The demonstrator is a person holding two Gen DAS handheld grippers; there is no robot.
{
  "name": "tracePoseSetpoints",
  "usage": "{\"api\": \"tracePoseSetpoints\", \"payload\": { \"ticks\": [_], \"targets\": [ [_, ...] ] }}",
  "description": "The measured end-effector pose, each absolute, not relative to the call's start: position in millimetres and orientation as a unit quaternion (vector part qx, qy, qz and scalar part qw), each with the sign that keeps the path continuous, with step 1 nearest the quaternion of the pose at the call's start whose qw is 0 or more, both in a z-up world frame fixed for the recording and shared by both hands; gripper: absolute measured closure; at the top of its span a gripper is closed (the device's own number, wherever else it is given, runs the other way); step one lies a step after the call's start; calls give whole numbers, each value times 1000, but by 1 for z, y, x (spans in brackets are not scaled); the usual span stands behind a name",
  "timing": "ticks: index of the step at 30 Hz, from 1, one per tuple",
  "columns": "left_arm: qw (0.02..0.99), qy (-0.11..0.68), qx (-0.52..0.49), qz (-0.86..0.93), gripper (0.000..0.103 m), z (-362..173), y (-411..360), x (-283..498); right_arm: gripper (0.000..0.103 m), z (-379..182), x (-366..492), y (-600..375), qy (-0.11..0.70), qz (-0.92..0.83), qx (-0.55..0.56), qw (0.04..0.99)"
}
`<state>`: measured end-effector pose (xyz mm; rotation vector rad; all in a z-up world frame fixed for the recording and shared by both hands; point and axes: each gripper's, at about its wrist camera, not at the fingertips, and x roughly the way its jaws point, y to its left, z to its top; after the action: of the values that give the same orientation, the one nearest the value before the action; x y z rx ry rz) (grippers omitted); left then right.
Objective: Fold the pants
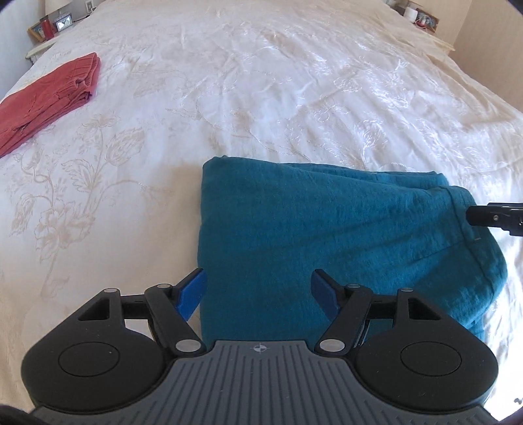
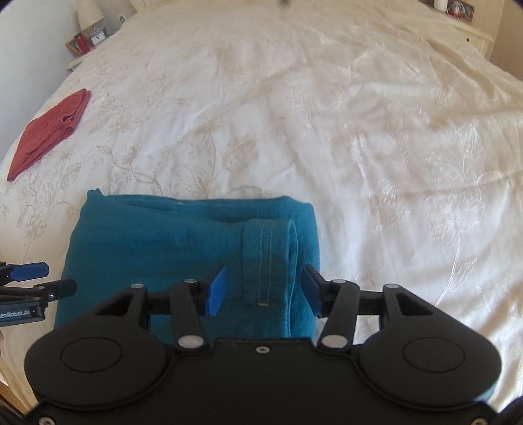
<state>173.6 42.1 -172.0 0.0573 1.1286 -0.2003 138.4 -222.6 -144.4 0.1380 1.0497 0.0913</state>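
The teal pants (image 1: 327, 229) lie folded into a thick rectangle on the white bedspread (image 1: 261, 81). My left gripper (image 1: 259, 294) hovers over their near left corner, open, with nothing between its blue pads (image 1: 193, 294). In the right wrist view the pants (image 2: 163, 245) show a stitched hem strip (image 2: 266, 258) lying on top at their right end. My right gripper (image 2: 264, 289) is above that strip, open, its pads on either side and not pressing the cloth. The left gripper (image 2: 29, 281) shows at the left edge there, and a finger of the right gripper (image 1: 490, 215) shows at the right edge of the left wrist view.
A folded red garment (image 1: 49, 98) (image 2: 52, 130) lies far left on the bed. A nightstand (image 2: 88, 39) with a lamp, a clock and small items stands at the back left, and another (image 1: 421, 16) at the back right. Embroidered bedspread (image 2: 359, 130) stretches beyond the pants.
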Motion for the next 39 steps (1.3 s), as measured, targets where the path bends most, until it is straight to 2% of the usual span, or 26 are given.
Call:
{"api": "tracePoseSetpoints", "payload": {
  "ticks": [3, 8, 12, 16, 22, 25, 29, 31, 33, 39],
  "targets": [
    [823, 560, 31, -88, 34, -182, 28, 195, 45, -147, 155, -207, 497, 62, 36, 865],
    [804, 588, 51, -70, 34, -205, 14, 225, 45, -185, 189, -202, 543, 36, 13, 839],
    [793, 603, 46, -71, 33, -215, 14, 233, 36, -208, 200, -223, 571, 12, 70, 818],
    [796, 600, 42, -69, 33, -209, 17, 231, 36, -198, 191, -225, 563, 15, 76, 823],
    [817, 570, 51, -72, 33, -185, 23, 207, 30, -165, 163, -231, 530, 7, 98, 842],
    [820, 564, 57, -78, 33, -185, 28, 182, 22, -167, 146, -230, 540, 10, 102, 835],
    [793, 598, 76, -89, 32, -213, 32, 149, 22, -191, 123, -227, 582, 4, 92, 808],
    [794, 596, 72, -93, 27, -219, 36, 131, 22, -202, 110, -227, 600, 4, 100, 794],
    [801, 588, 62, -92, 25, -217, 42, 120, 19, -208, 97, -227, 607, 2, 106, 788],
    [829, 547, 68, -92, 26, -193, 52, 121, 18, -199, 85, -232, 603, 5, 128, 788]
  ]
}}
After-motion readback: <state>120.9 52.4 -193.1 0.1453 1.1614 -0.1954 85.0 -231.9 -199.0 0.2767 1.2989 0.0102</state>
